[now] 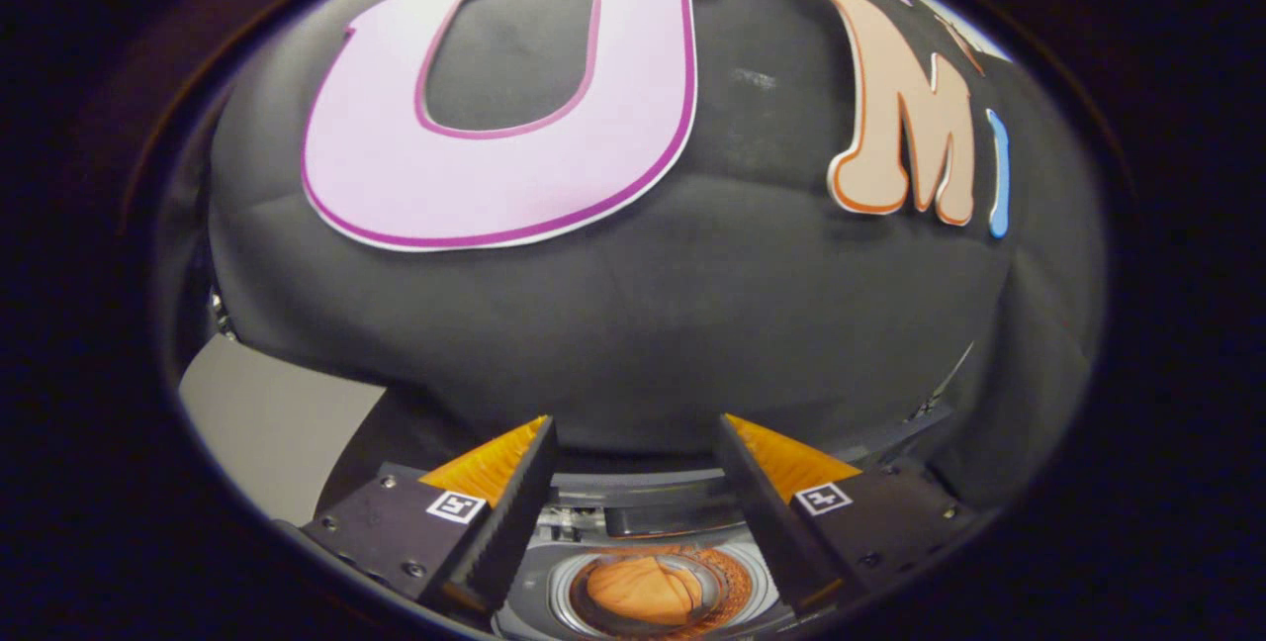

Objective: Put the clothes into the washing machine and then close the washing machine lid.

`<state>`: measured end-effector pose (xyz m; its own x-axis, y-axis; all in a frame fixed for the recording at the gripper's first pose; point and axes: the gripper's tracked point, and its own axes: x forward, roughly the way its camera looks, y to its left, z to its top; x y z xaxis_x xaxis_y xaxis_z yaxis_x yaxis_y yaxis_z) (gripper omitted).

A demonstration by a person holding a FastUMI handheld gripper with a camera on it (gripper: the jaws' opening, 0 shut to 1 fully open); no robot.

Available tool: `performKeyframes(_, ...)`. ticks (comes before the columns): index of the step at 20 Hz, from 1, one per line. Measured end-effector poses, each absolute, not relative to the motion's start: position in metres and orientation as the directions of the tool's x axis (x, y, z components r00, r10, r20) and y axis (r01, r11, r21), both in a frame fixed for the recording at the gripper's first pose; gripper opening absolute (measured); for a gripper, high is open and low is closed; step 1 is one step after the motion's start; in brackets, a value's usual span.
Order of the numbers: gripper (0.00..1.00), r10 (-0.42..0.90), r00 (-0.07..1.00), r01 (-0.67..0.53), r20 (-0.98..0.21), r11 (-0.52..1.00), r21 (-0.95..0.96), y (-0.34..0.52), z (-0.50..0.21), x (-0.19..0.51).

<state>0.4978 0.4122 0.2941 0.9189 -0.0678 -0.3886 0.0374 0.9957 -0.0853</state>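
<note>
My gripper point(633, 443) is open, with a wide gap and nothing between its fingers. It hovers above the washing machine point(633, 512), whose round drum opening lies below and between the fingers. An orange piece of clothing point(641, 590) lies bunched inside the drum. The raised lid of the machine appears as a dark band point(673, 520) just beyond the drum, against the booth's black cloth wall.
The black cloth wall point(633, 324) rises close behind the machine. A grey flat panel point(272, 423) stands to the left of the left finger. Folds of black cloth hang to the right of the right finger.
</note>
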Motion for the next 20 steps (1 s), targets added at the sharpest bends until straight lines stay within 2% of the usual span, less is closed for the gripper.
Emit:
performKeyframes(8,0.98,-0.031,0.913,0.035,-0.408,0.999,0.001,0.378,0.302,0.521)
performKeyframes(20,0.97,-0.025,0.989,0.035,-0.145,0.997,0.064,0.351,0.330,0.415)
